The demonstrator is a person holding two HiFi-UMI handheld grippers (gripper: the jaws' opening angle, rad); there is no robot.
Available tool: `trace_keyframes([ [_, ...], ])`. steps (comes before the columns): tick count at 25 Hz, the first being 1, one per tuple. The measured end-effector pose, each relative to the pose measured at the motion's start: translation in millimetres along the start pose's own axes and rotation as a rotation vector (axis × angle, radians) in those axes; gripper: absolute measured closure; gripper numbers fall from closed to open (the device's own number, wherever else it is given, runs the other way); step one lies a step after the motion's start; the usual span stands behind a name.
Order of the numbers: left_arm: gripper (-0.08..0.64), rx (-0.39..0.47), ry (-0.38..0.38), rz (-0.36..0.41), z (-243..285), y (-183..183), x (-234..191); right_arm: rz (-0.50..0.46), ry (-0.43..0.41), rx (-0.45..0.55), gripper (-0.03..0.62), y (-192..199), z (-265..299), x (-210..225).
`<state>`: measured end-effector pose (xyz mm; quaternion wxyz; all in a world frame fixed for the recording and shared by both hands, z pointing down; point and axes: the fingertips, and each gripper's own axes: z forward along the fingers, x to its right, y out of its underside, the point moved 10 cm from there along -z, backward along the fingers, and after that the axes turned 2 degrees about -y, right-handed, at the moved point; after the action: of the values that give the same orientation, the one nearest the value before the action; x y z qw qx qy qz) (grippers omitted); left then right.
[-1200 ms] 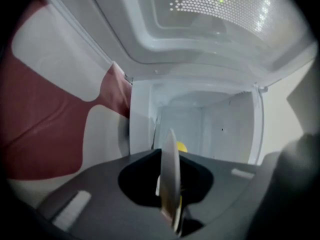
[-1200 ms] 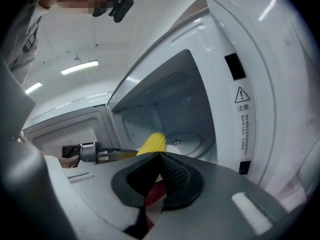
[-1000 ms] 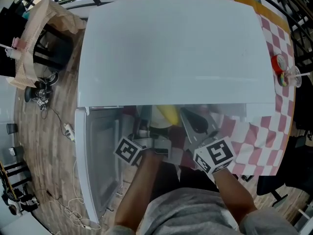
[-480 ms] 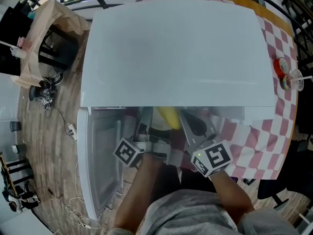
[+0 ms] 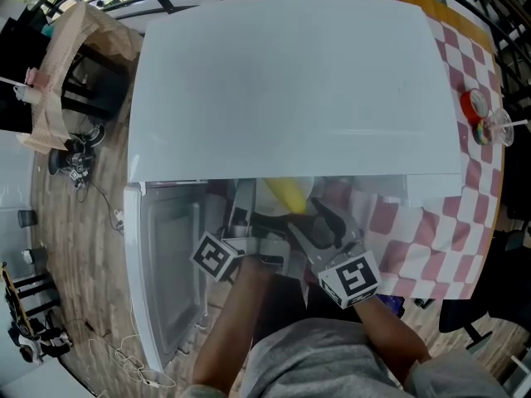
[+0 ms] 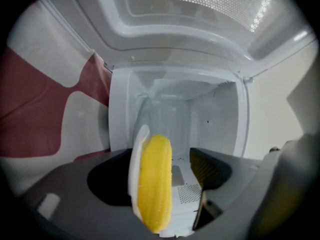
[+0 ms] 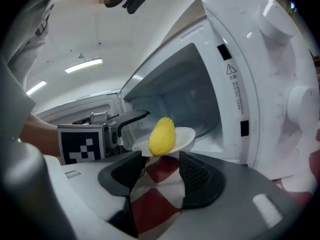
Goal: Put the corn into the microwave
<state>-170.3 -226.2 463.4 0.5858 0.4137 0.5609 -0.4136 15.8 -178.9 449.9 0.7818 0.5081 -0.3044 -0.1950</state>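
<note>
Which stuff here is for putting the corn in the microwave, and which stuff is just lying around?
For the job:
corn
plate under it
microwave
its open door

Just lying about:
red-topped thing on the checked cloth
clear cup beside it
tan wrap off to the left

The light is bright and even. In the head view the microwave [image 5: 299,89] has a white top almost without shadow, and it is darker under its front edge. Both gripper views bend strongly and turn black at the corners. The corn [image 6: 152,184] is soft, close to the lens. Ceiling lamps [image 7: 83,65] glow left of the microwave.
</note>
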Motion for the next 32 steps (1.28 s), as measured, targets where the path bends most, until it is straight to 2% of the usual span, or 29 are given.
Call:
trace_keyframes([
  [4,0.205,-0.013,0.003,0.018,0.7,-0.5,1.0,-0.044,0.028,0.008,0.354,-2.2,10.6,-1.2],
  [7,0.202,-0.004,0.004,0.033,0.2,-3.9,1.9,-0.11,0.048,0.017,0.355,-3.8,16.1,-1.3],
  [10,0.201,-0.036,0.007,0.067,0.7,-8.9,4.0,-0.09,0.118,0.045,0.379,-7.2,20.3,0.2],
  [13,0.199,-0.119,-0.001,0.157,2.4,-11.2,7.5,-0.051,0.174,0.07,0.431,-10.5,27.8,7.3],
  [19,0.199,-0.349,-0.025,0.4,6.6,-11.5,13.7,-0.011,0.208,0.09,0.448,-16.5,33.2,20.1],
  [22,0.198,-0.476,-0.063,0.547,9.0,-10.4,15.3,-0.063,0.165,0.083,0.389,-16.6,27.0,17.8],
  [25,0.198,-0.593,-0.065,0.67,12.2,-4.2,17.3,-0.151,0.11,0.064,0.362,-13.2,26.0,6.8],
  [28,0.196,-0.686,-0.055,0.745,16.2,2.6,16.9,-0.187,0.085,0.031,0.35,-8.3,33.0,-2.4],
  [32,0.196,-0.761,-0.044,0.777,13.7,5.1,18.8,-0.15,0.111,0.039,0.341,-8.2,40.0,-4.3],
])
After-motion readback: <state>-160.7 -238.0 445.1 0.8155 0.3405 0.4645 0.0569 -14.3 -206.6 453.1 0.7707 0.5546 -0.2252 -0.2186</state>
